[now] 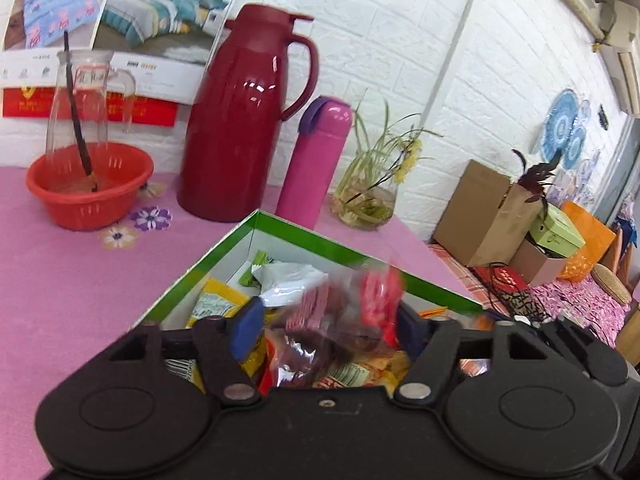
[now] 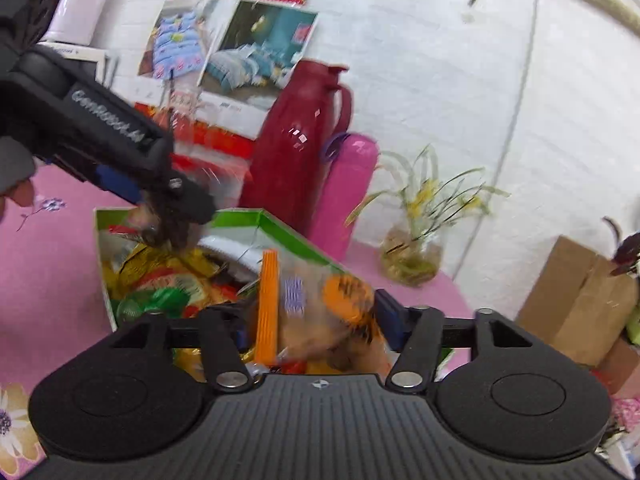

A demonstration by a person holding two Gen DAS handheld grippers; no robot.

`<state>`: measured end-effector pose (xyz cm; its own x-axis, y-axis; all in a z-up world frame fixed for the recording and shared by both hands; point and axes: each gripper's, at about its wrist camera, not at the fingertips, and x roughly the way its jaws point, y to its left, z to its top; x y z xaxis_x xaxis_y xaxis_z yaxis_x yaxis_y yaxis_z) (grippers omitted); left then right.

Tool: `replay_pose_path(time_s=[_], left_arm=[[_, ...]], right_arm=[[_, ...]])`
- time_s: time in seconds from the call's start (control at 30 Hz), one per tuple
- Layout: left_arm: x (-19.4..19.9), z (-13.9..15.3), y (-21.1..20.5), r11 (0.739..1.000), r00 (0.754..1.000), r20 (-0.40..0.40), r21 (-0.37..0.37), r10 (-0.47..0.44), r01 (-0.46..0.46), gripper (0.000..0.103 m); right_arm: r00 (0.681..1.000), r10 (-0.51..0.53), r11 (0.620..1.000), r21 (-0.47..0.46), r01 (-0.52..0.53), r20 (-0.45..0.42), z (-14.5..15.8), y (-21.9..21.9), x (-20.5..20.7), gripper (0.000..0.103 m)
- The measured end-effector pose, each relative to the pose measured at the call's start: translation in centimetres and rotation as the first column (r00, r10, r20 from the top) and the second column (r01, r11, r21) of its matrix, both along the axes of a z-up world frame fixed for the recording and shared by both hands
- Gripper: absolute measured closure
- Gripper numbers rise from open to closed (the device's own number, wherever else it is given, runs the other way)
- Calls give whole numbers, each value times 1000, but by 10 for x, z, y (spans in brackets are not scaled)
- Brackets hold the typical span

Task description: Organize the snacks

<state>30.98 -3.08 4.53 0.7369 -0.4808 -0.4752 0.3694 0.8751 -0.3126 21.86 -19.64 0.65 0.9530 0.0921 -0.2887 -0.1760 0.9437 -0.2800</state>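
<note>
Gaping wide, the left gripper (image 1: 326, 320) hung over the green-rimmed box (image 1: 304, 240), a blurred red snack packet (image 1: 376, 300) loose between its blue pads. The right gripper (image 2: 312, 316) also stood wide, with an orange snack bag (image 2: 344, 300) blurred between its fingers. Behind the box on the pink tablecloth (image 1: 60, 280) stood a red thermos jug (image 1: 248, 120).

The left gripper (image 1: 326, 320) points forward and somewhat downward, its two blue-padded fingers (image 1: 248, 330) spread wide, as far apart as its black linkage arms allow. In the right wrist view it reaches in from the upper left, slanting down (its tip blurred). A fingertip of the person's hand (image 2: 18, 194) shows behind it at the left edge. The right gripper (image 2: 310, 320) points forward, tilted slightly down, jaws likewise wide apart.
</note>
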Motion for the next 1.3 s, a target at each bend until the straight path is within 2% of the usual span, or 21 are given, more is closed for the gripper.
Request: replay_pose_path(time_s=[0.07, 0.2, 0.3, 0.43, 0.6, 0.87, 1.0, 1.07, 1.3], left_arm=[[-2, -5, 2, 999, 999, 15, -5, 44, -43, 0], [-4, -8, 3, 997, 998, 22, 47, 61, -62, 0], [-13, -6, 6, 996, 997, 20, 52, 75, -76, 0], [-36, 0, 9, 992, 995, 27, 75, 98, -100, 0], [-80, 8, 12, 992, 994, 55, 79, 99, -103, 0], [-157, 3, 9, 983, 995, 66, 158, 79, -89, 0], [-187, -5, 8, 975, 990, 79, 183, 113, -126, 0], [-197, -9, 6, 970, 989, 83, 202, 122, -136, 0], [-220, -23, 4, 968, 987, 66, 197, 144, -155, 0]], right_arm=[[1000, 9, 1000, 16, -9, 20, -4, -2, -8, 0], [1000, 15, 998, 59, -16, 6, -5, -9, -14, 0], [1000, 6, 995, 101, -7, 9, 3, -15, -28, 0], [1000, -10, 985, 170, 9, 4, 19, -24, -53, 0], [999, -15, 983, 182, 22, -38, 31, -24, -94, 0], [992, -45, 967, 244, 73, -117, 21, -26, -151, 0], [989, -79, 961, 253, 108, -122, 14, -27, -169, 0], [988, -98, 961, 246, 125, -120, 10, -27, -176, 0], [985, -110, 962, 234, 139, -133, 0, -25, -188, 0]])
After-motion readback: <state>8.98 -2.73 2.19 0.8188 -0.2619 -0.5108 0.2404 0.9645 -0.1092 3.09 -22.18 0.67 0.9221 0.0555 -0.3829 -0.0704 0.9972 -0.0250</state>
